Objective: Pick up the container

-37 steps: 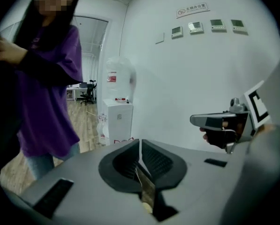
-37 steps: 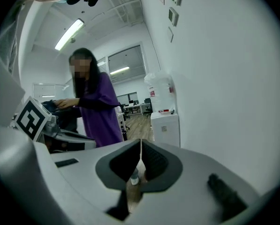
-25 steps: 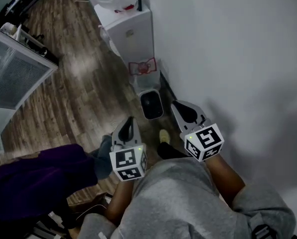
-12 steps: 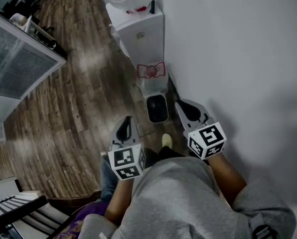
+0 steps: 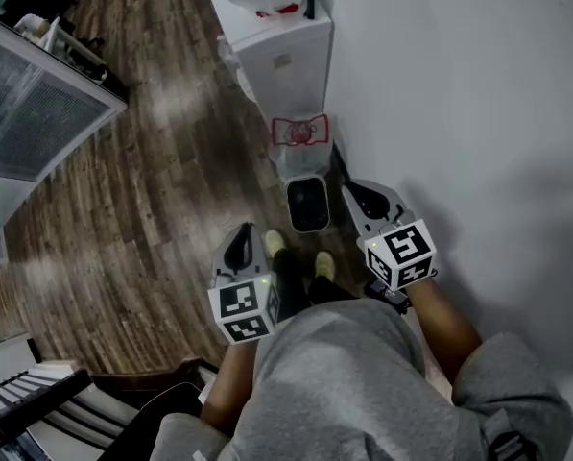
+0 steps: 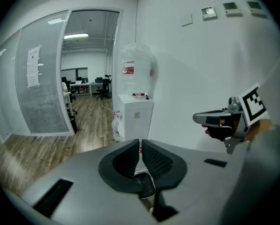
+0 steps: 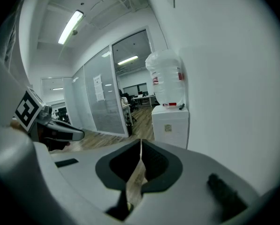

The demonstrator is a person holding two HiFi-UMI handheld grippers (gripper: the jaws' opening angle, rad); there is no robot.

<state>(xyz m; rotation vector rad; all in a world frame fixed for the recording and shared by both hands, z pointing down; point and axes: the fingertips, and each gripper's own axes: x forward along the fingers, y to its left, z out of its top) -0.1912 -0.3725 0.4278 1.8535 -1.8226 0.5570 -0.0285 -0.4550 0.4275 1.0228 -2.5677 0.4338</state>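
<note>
Head view: the container (image 5: 307, 203) stands on the wooden floor (image 5: 152, 181), ahead and to the right of the left gripper (image 5: 240, 248), just left of the right gripper (image 5: 368, 203); water dispenser (image 5: 281, 56) beyond both. Left gripper view: jaws together, nothing gripped; dispenser straight ahead of the tips. Right gripper view: jaws closed, empty; dispenser ahead, slightly right.

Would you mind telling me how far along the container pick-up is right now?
Nothing looks done yet: the container sits on the floor by the water dispenser. Nothing is in hand; the left hand-held gripper and right hand-held gripper are both shut and empty. Reaching, gripping and lifting remain.
</note>
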